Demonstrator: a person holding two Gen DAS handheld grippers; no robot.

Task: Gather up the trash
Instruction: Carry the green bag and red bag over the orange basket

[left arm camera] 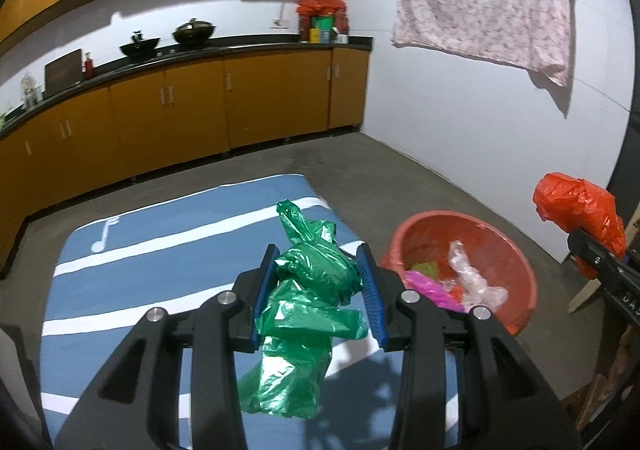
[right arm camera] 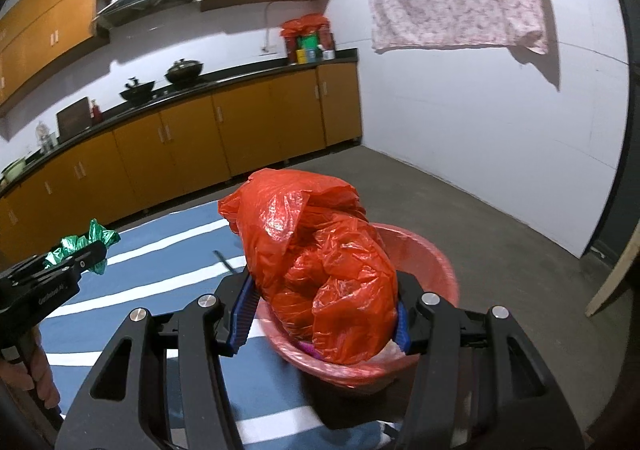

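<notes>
Green bag (left arm camera: pixel 308 302): clamped in your left hand-held gripper (left arm camera: pixel 318 290), above the blue mat (left arm camera: pixel 120 250).
Red bag (right arm camera: pixel 320 270): gripped by your right hand-held gripper (right arm camera: pixel 324 314), over the basin (right arm camera: pixel 436 262).
Done: basin already holds wrappers.
Left: drop both bags in.

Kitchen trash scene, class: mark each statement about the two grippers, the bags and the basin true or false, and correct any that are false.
1. The left gripper is shut on a green plastic bag. True.
2. The right gripper holds a blue bag. False: it is shut on a red plastic bag.
3. The red basin is empty. False: clear and pink plastic scraps already lie in it.
4. A blue mat with white stripes lies on the floor under the left gripper. True.
5. The green bag is already in the basin. False: it hangs between the left gripper's pads, over the mat.
</notes>
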